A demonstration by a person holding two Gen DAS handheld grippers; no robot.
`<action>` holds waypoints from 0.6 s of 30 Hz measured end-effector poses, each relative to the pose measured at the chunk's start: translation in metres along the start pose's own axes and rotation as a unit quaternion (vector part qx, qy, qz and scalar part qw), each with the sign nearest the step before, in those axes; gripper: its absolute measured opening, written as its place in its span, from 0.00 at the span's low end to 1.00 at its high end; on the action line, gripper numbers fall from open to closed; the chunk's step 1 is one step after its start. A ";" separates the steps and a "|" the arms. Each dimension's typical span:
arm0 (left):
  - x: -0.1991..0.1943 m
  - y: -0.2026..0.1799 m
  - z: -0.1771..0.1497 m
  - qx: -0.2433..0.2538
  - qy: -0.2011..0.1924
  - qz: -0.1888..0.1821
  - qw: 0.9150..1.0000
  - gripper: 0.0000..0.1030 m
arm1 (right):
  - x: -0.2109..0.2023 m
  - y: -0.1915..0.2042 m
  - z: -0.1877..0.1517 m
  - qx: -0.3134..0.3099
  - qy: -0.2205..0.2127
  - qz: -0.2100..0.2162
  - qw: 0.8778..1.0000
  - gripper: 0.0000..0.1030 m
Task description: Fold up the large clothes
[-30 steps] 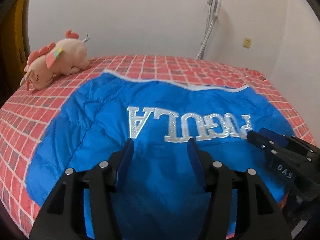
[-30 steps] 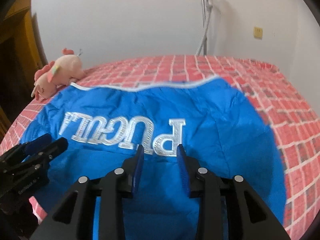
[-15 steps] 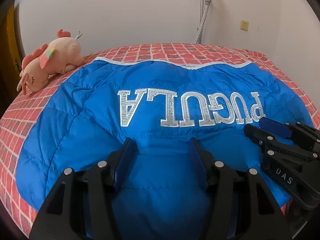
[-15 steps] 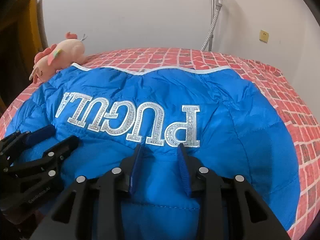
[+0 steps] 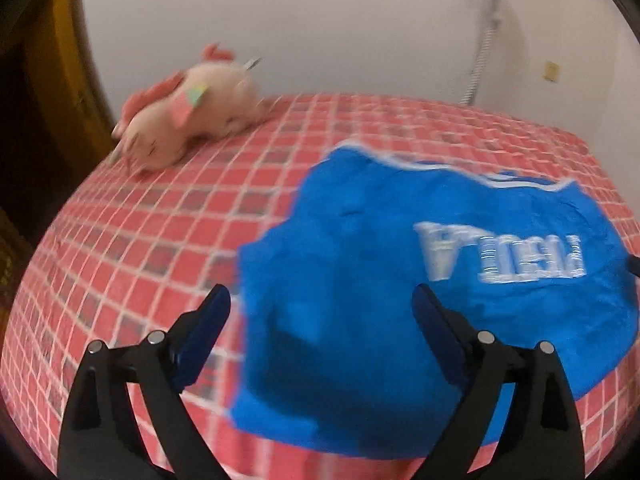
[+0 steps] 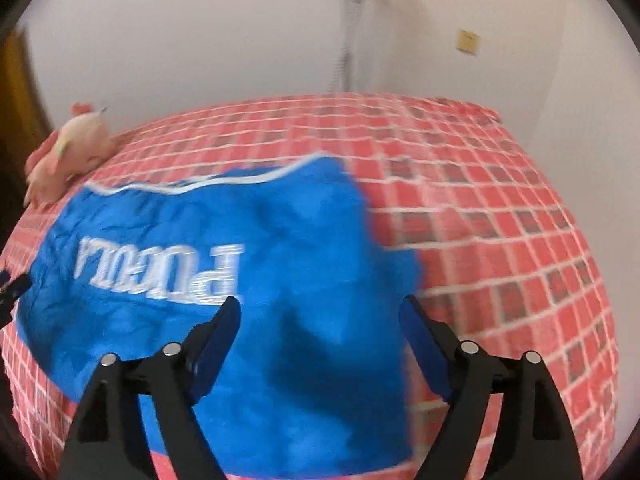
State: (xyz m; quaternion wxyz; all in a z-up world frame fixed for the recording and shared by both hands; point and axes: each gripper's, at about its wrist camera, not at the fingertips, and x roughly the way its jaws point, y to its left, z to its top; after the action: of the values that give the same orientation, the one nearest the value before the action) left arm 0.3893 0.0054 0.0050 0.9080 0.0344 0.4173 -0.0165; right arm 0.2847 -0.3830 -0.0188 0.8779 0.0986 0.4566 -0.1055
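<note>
A blue padded jacket (image 5: 360,280) with silver lettering lies folded on the red checked bed (image 5: 140,248); it also shows in the right wrist view (image 6: 256,264). My left gripper (image 5: 322,308) is open and empty above the jacket's left edge. My right gripper (image 6: 320,316) is open and empty above the jacket's right edge. The left gripper's tip shows at the far left edge of the right wrist view (image 6: 10,286). Both views are motion-blurred.
A pink plush unicorn (image 5: 188,108) lies at the bed's far left, also in the right wrist view (image 6: 68,148). A white wall with a shower hose (image 5: 480,40) stands behind the bed. A dark wooden door frame (image 5: 52,80) is at the left.
Both grippers have opened wide and pulled apart and back, the left one to the left, the right one to the right. The jacket now lies bunched narrower on the bed.
</note>
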 end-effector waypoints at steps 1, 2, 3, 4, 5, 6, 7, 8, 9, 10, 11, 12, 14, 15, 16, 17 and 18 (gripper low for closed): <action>0.006 0.016 0.002 -0.021 0.009 0.001 1.000 0.89 | 0.004 -0.009 -0.001 0.008 0.012 0.003 1.000 0.83; 0.012 0.028 0.003 -0.039 0.024 -0.004 0.999 0.89 | 0.009 -0.016 0.000 0.017 0.026 0.011 0.999 0.83; 0.016 0.033 0.005 -0.049 0.031 -0.013 0.998 0.89 | 0.015 -0.021 0.001 0.024 0.037 0.023 0.999 0.83; 0.022 0.039 0.006 -0.060 0.042 -0.043 0.996 0.89 | 0.019 -0.025 0.001 0.029 0.044 0.033 0.998 0.83; 0.024 0.040 0.005 -0.060 0.049 -0.059 0.995 0.89 | 0.025 -0.028 0.000 0.032 0.052 0.043 0.997 0.84; 0.026 0.038 0.004 -0.057 0.053 -0.067 0.995 0.89 | 0.029 -0.028 -0.001 0.032 0.059 0.049 0.997 0.84; 0.029 0.035 0.004 -0.048 0.058 -0.070 0.995 0.89 | 0.033 -0.029 -0.002 0.031 0.067 0.054 0.996 0.87; 0.031 0.034 0.002 -0.041 0.061 -0.067 0.995 0.89 | 0.039 -0.030 -0.003 0.031 0.075 0.061 0.995 0.89; 0.034 0.034 0.001 -0.037 0.065 -0.064 0.995 0.89 | 0.042 -0.031 -0.004 0.032 0.079 0.067 0.994 0.89; 0.038 0.033 0.000 -0.036 0.071 -0.066 0.995 0.89 | 0.045 -0.031 -0.004 0.035 0.083 0.072 0.993 0.89; 0.041 0.035 -0.002 -0.037 0.075 -0.072 0.994 0.90 | 0.047 -0.032 -0.004 0.037 0.086 0.076 0.993 0.90; 0.046 0.036 -0.004 -0.041 0.082 -0.086 0.992 0.91 | 0.049 -0.032 -0.005 0.038 0.087 0.077 0.992 0.91; 0.052 0.038 -0.007 -0.049 0.093 -0.108 0.989 0.93 | 0.052 -0.033 -0.006 0.039 0.089 0.081 0.992 0.94; 0.054 0.039 -0.009 -0.055 0.095 -0.118 0.987 0.93 | 0.053 -0.033 -0.006 0.040 0.090 0.084 0.992 0.94; 0.059 0.040 -0.011 -0.065 0.101 -0.137 0.983 0.95 | 0.055 -0.033 -0.007 0.041 0.092 0.089 0.991 0.95; 0.064 0.039 -0.011 -0.070 0.105 -0.147 0.981 0.96 | 0.058 -0.032 -0.007 0.042 0.095 0.099 0.990 0.96; 0.068 0.040 -0.013 -0.076 0.109 -0.156 0.979 0.96 | 0.061 -0.031 -0.008 0.043 0.098 0.108 0.988 0.96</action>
State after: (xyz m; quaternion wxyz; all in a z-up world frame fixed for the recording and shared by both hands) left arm 0.4263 0.0458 -0.0526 0.8432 -0.0992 0.5140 -0.1223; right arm 0.3040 -0.4165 -0.0762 0.8299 0.1946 0.5225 -0.0194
